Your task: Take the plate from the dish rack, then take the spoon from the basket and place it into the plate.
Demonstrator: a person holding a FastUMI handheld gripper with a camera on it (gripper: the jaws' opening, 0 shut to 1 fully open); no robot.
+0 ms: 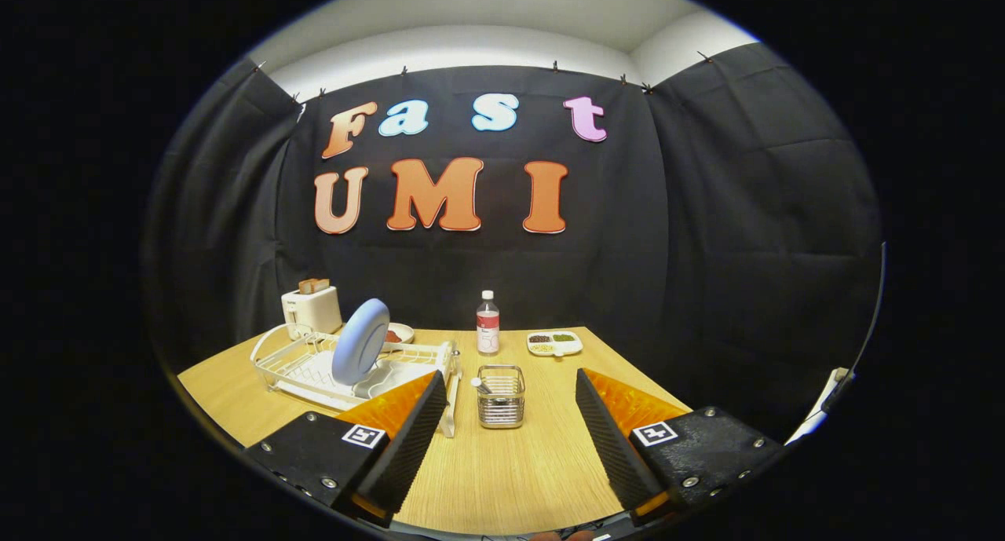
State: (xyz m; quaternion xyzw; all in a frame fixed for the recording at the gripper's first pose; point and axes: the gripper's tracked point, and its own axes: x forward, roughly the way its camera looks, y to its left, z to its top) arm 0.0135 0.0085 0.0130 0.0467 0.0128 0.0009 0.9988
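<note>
Fingers: the gripper (pixel 502 427) hung above the near counter (pixel 502 470), its two fingers spread wide apart and grasping nothing.
Plate: a pale blue plate (pixel 360 341) stood on edge in the white wire dish rack (pixel 275 360), ahead of the fingers and toward their left, leaning slightly back.
Plate handling: it looked rigid and smooth, probably ceramic or melamine, so likely slippery and liable to chip; the exposed upper rim seemed the best place to pinch.
Basket: a small wire basket (pixel 501 396) sat just ahead, between the fingers.
Spoon: a spoon (pixel 480 385) stood inside it, its pale end just above the basket's rim; it seemed light, stiff and thin.
Background: a toaster (pixel 311 308), a bottle (pixel 487 323) and a divided snack tray (pixel 554 342) stood at the counter's far side.
</note>
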